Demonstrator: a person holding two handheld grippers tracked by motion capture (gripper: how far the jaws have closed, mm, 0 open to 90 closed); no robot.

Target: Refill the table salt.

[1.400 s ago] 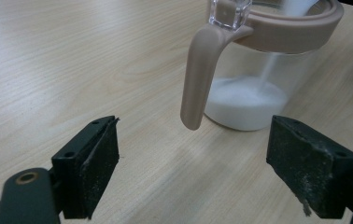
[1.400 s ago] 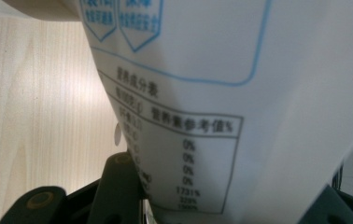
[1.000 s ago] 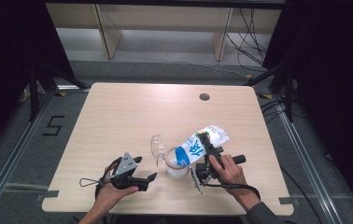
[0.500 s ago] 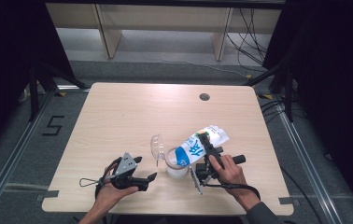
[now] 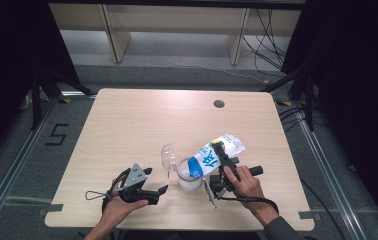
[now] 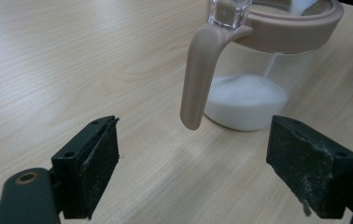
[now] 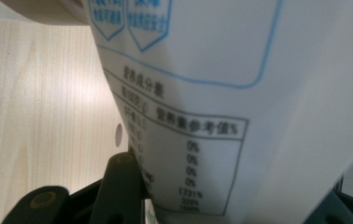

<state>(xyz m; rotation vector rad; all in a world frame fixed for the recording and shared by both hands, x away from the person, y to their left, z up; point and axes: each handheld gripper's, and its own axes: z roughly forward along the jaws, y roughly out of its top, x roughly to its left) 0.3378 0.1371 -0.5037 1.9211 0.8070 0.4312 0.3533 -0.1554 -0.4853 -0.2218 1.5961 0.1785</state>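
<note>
A white and blue printed bag (image 5: pixel 212 156) is tilted mouth-down over a clear jar (image 5: pixel 189 176) with a beige rim and handle (image 6: pixel 197 79). My right gripper (image 5: pixel 221 156) is shut on the bag, whose label (image 7: pixel 188 140) presses close between its jaws. White powder (image 6: pixel 247 98) lies in the jar's bottom, and a thin stream falls into it. The jar's clear lid (image 5: pixel 168 155) stands flipped open at its left. My left gripper (image 5: pixel 156 181) rests on the table left of the jar, open and holding nothing, and its jaws face the handle (image 6: pixel 193 156).
The light wooden table (image 5: pixel 142 125) has a dark round hole (image 5: pixel 219 104) near its far right. Its front edge runs just below both hands. Black frames and cables stand on the floor around it.
</note>
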